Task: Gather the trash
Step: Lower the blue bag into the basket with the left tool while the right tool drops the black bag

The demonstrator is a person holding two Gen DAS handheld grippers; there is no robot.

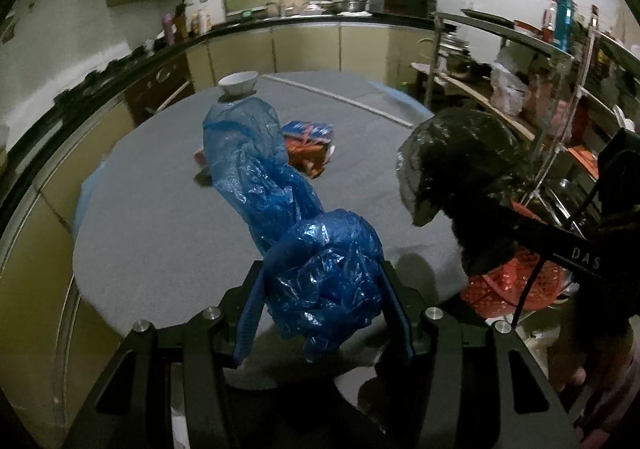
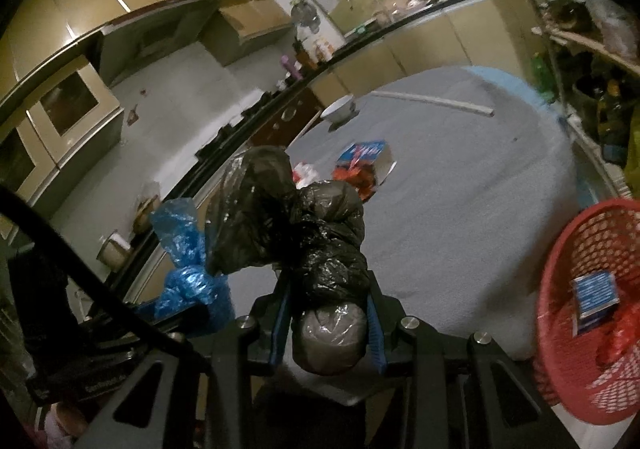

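Note:
My left gripper (image 1: 324, 281) is shut on a crumpled blue plastic bag (image 1: 280, 201) and holds it above the grey round table (image 1: 160, 217). My right gripper (image 2: 326, 293) is shut on a crumpled black plastic bag (image 2: 304, 225), also held above the table; this bag shows at the right in the left wrist view (image 1: 460, 165). The blue bag shows at the left in the right wrist view (image 2: 184, 261). A red mesh basket (image 2: 592, 313) stands at the table's right edge, with a blue packet (image 2: 596, 293) and red wrappers inside. Blue and orange wrappers (image 1: 310, 145) lie mid-table.
A white bowl (image 1: 239, 82) stands at the table's far edge. A pale strip (image 2: 436, 101) lies across the far side. Kitchen counters with pots curve behind the table. A metal rack (image 1: 560, 89) with goods stands to the right.

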